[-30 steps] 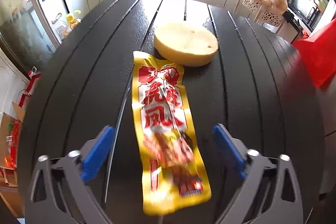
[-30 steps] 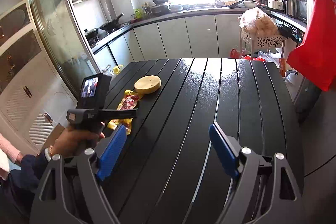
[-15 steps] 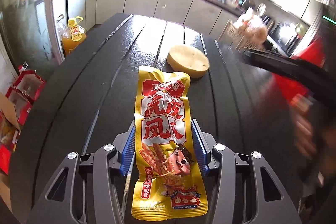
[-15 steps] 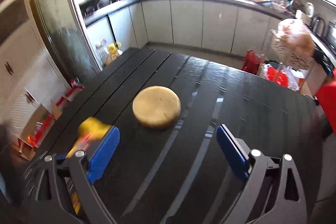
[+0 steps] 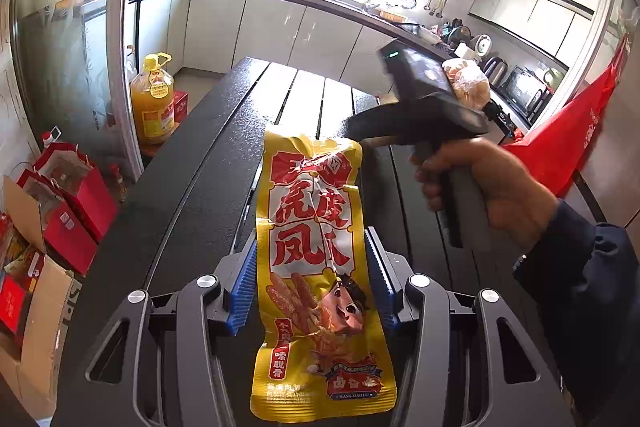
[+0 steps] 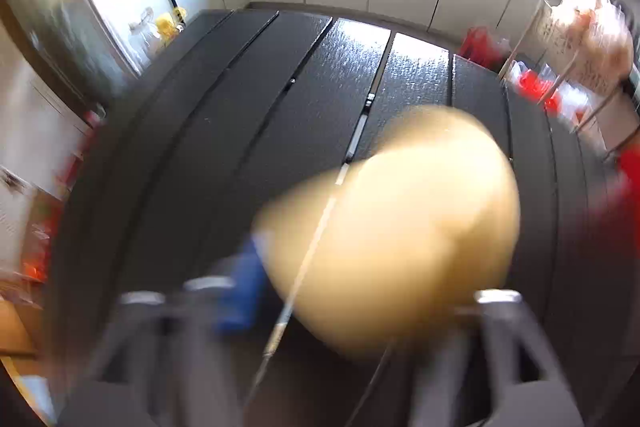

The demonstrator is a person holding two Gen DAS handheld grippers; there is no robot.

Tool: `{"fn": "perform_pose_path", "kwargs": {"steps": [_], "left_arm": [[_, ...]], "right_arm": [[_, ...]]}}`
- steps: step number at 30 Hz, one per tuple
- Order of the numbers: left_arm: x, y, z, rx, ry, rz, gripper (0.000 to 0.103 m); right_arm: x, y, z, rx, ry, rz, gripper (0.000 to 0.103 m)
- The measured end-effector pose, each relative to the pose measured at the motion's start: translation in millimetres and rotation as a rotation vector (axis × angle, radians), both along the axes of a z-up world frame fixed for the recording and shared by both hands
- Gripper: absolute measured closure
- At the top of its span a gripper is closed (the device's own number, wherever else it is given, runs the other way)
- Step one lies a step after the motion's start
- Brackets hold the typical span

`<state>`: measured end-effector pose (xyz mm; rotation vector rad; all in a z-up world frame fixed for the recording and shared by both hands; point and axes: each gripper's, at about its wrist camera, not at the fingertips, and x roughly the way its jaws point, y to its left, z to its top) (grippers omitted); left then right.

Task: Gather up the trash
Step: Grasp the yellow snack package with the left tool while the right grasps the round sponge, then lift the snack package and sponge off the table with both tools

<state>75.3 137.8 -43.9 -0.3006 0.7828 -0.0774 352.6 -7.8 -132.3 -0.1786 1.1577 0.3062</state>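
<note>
My left gripper (image 5: 312, 279) is shut on a yellow and red snack wrapper (image 5: 316, 267) and holds it lifted above the black slatted table (image 5: 192, 163). The right gripper's body and the hand holding it (image 5: 424, 115) show at the right of the left wrist view, over the table. In the right wrist view, which is heavily blurred, a round tan disc (image 6: 400, 227) fills the space between the fingers of my right gripper (image 6: 360, 291). I cannot tell if the jaws press on it.
A yellow oil bottle (image 5: 154, 99) and red gift bags (image 5: 72, 195) stand on the floor left of the table. A red bag (image 5: 568, 135) hangs at the right. Kitchen counters run along the back wall.
My left gripper shut on the wrapper and lifted it off the table. My right gripper moved down to the tan disc, which now sits between its fingers.
</note>
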Motion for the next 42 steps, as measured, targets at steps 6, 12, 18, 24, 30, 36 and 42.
{"fn": "perform_pose_path", "kwargs": {"steps": [6,12,18,24,30,36,42], "left_arm": [[-5.2,-6.2,0.7,-0.009,-0.009,-0.026,0.055],[-15.2,-18.4,0.7,-0.019,-0.022,-0.075,0.055],[-14.7,-10.6,3.5,-0.028,-0.047,-0.077,0.055],[-6.0,9.1,10.2,-0.018,-0.079,-0.057,0.055],[-0.7,27.5,10.8,-0.010,-0.094,-0.056,0.055],[-2.4,41.1,10.7,-0.021,-0.103,-0.051,0.055],[-7.4,45.8,9.6,-0.026,-0.098,-0.045,0.055]], "right_arm": [[-26.2,-40.4,11.5,0.083,-0.003,-0.020,0.101],[-53.9,-69.5,30.8,0.097,-0.055,0.043,0.098],[-28.3,-45.6,62.3,0.189,-0.191,0.022,0.013],[62.3,20.8,48.8,0.089,-0.100,-0.008,0.004],[108.9,68.6,11.0,-0.099,-0.050,-0.018,0.004],[113.2,74.2,-12.4,-0.090,0.018,-0.031,0.017],[98.9,67.0,-5.8,-0.070,0.030,-0.006,0.025]]}}
